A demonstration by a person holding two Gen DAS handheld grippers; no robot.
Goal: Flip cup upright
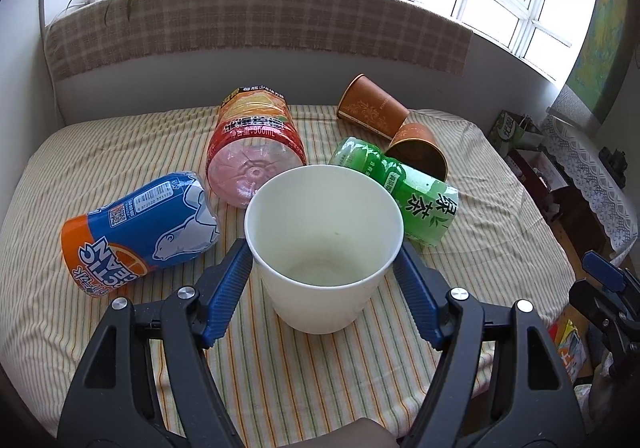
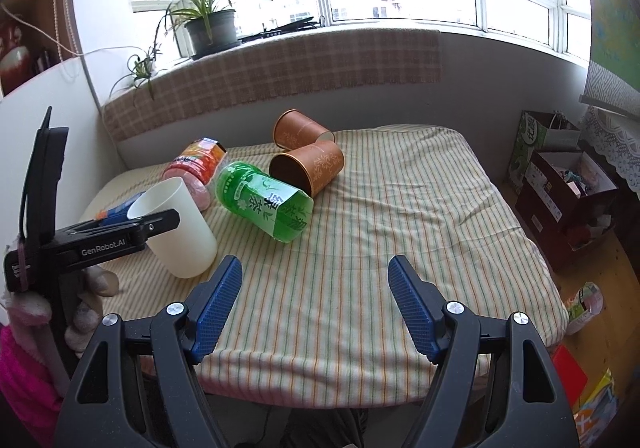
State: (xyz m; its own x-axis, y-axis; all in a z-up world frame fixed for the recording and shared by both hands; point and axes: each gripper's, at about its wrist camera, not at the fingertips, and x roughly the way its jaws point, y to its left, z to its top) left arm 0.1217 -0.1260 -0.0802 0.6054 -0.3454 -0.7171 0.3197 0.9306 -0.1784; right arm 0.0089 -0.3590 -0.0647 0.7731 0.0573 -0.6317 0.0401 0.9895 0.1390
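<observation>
A white cup (image 1: 324, 244) stands mouth up on the striped tablecloth, its base on the cloth. My left gripper (image 1: 322, 252) has its blue fingers on both sides of the cup near its rim, shut on it. In the right wrist view the same cup (image 2: 180, 228) is at the left with the left gripper (image 2: 158, 226) clamped on it. My right gripper (image 2: 316, 268) is open and empty over the table's front part.
Cut bottle halves lie on their sides behind the cup: blue-orange (image 1: 140, 232), red (image 1: 256, 151), green (image 1: 400, 187). Two brown paper cups (image 1: 376, 107) (image 1: 420, 151) lie on their sides further back. The striped table (image 2: 400, 228) has bare cloth on the right. Boxes (image 2: 560, 199) stand on the floor right.
</observation>
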